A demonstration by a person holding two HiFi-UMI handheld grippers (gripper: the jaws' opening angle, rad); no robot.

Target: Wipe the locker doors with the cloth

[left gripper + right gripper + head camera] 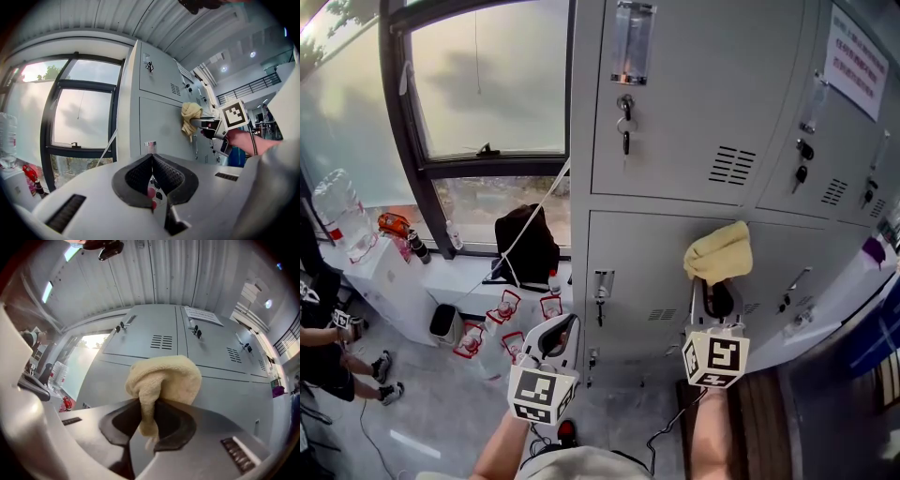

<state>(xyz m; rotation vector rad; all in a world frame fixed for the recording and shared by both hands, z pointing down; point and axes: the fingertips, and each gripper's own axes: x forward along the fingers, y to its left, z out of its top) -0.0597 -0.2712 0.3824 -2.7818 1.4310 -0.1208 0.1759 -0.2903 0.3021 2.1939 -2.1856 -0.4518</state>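
Note:
A pale yellow cloth [719, 251] is bunched at the tip of my right gripper [718, 281], which is shut on it; it fills the middle of the right gripper view [164, 380] and shows small in the left gripper view [190, 115]. The cloth is held up against the lower grey locker door [647, 272]. Above it is the upper locker door [703, 103] with a key [624, 117] hanging in its lock. My left gripper [565, 330] hangs lower and to the left, shut [151, 157] with nothing between its jaws, away from the lockers.
More locker doors [825, 150] run to the right, with a paper notice [857, 58]. A window [483, 80] is on the left, with a black bag [525, 246], bottles [417, 246] and a big water jug [342, 211] on the sill. A person's legs [337, 361] show at far left.

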